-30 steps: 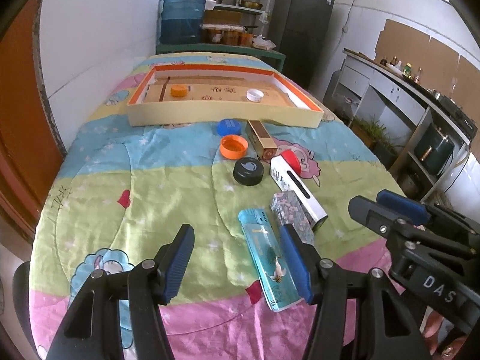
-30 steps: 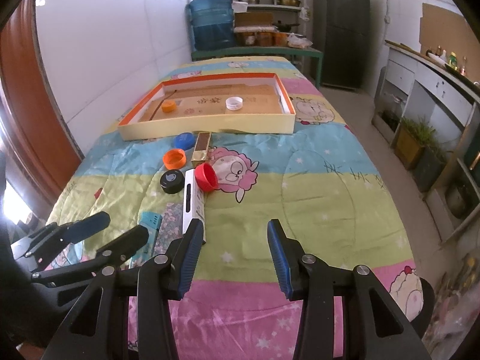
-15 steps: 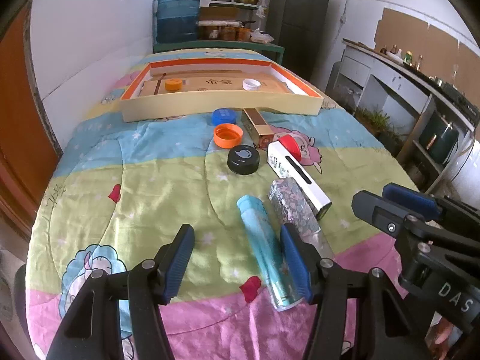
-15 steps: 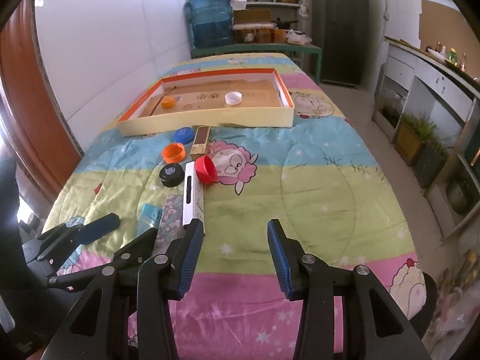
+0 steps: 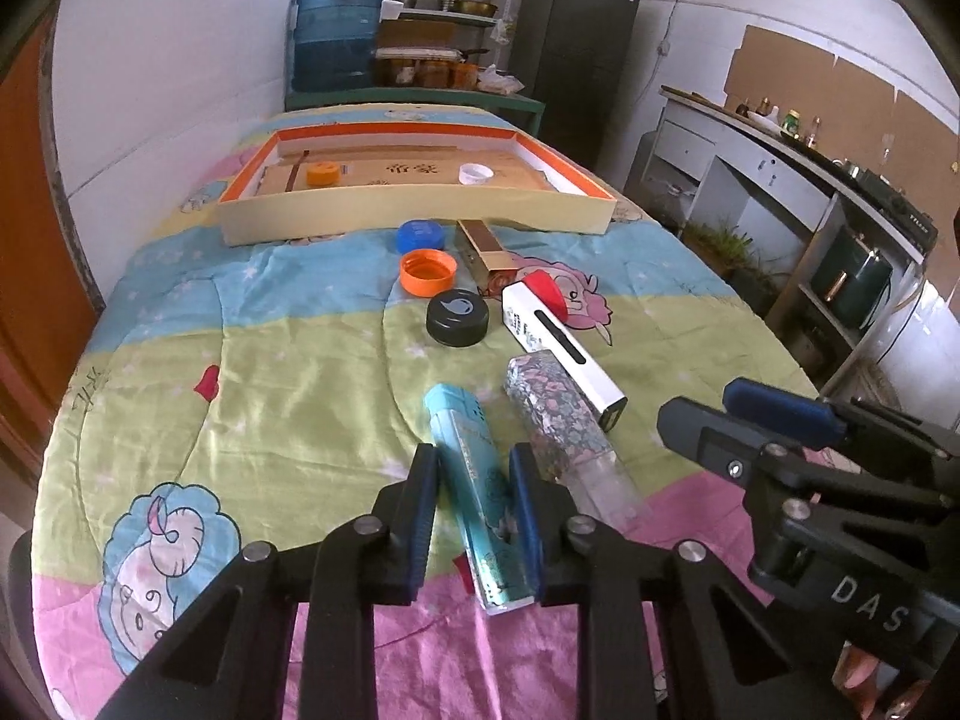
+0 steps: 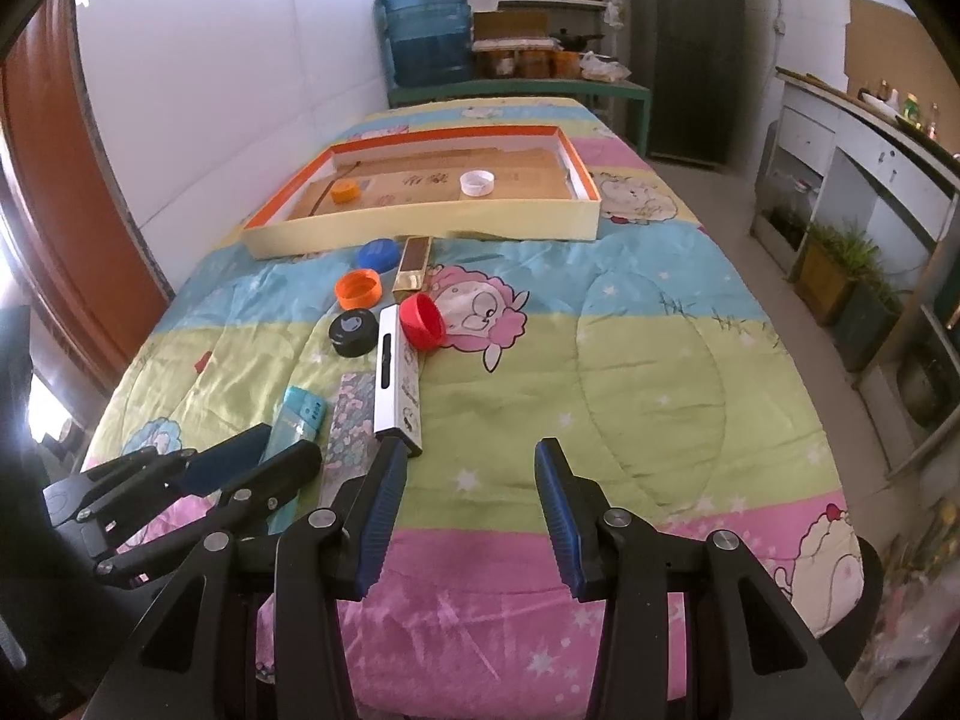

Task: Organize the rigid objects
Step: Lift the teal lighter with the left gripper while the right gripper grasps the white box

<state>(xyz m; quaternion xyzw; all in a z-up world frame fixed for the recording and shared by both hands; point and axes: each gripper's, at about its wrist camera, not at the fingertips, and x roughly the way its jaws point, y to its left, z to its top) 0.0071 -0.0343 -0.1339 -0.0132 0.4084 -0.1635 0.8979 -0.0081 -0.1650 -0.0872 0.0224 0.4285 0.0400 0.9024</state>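
Left gripper closing around teal box, contact on left pad unclear, near end hidden. Right gripper spread wide, holding nothing. Beyond: floral box, white box, tray.

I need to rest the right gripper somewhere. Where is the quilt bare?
Bare: the quilt right of the white box and red cap, up to the tray. Crowded: the strip of caps and boxes left of there, where the left gripper closes around the teal box.
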